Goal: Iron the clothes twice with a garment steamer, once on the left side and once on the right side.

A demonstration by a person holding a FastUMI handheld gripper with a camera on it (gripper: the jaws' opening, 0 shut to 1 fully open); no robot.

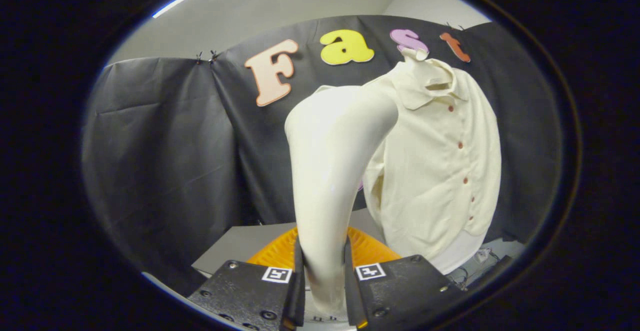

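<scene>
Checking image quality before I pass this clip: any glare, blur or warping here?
Gripper view: fisheye bends the black cloth wall; the cream steamer handle clamped in the gripper is overexposed near its top; the cream buttoned shirt is evenly lit and fairly sharp.

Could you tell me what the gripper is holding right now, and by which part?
The gripper is shut on the garment steamer, both fingers pressing its handle's lower end.
</scene>
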